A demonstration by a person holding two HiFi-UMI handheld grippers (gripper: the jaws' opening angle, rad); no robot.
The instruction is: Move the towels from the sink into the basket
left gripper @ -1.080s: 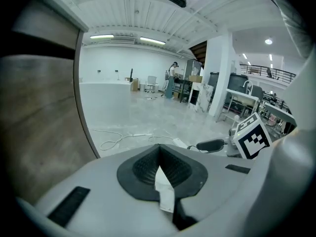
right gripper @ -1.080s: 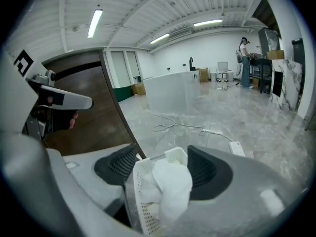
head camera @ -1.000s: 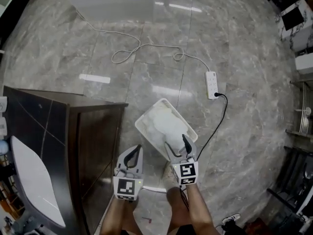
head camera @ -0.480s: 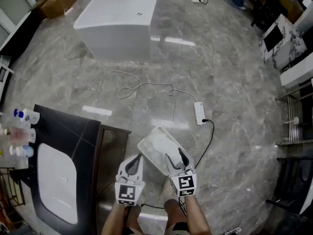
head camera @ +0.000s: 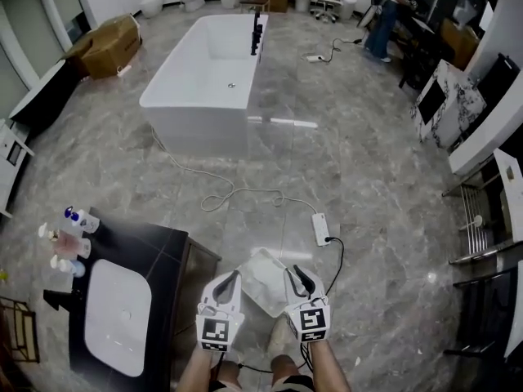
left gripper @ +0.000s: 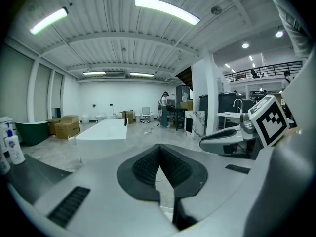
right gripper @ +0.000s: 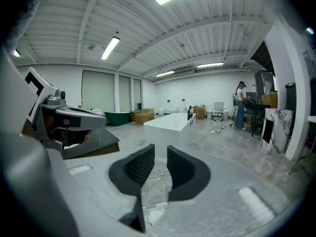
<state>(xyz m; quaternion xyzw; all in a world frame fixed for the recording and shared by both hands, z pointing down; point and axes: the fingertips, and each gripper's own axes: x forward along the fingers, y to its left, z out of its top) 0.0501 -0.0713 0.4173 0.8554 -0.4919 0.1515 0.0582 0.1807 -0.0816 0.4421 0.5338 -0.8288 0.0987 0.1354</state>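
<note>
The white basket point(head camera: 260, 269) stands on the marble floor just right of the dark vanity, and its inside looks pale; I cannot make out single towels. Both grippers hover above it, pointing forward. My left gripper point(head camera: 234, 274) is over the basket's left rim, its pads point(left gripper: 148, 164) meeting at the tips with nothing held. My right gripper point(head camera: 292, 270) is over the right rim. Its jaws have just been closing and stand a narrow gap apart point(right gripper: 160, 154) with nothing between them. The white sink point(head camera: 117, 327) in the vanity top shows a bare bowl.
The dark vanity point(head camera: 173, 269) is close on the left, with several bottles point(head camera: 67, 237) at its far end. A power strip point(head camera: 320, 229) and its cables lie on the floor just beyond the basket. Farther off stand a white bathtub point(head camera: 214, 72), a cardboard box point(head camera: 108, 41), a person point(head camera: 386, 13) and racks point(head camera: 482, 227) at the right.
Both grippers have risen well above the basket, which now looks smaller and farther below. The right jaws have narrowed. Much more of the room has come into view.
</note>
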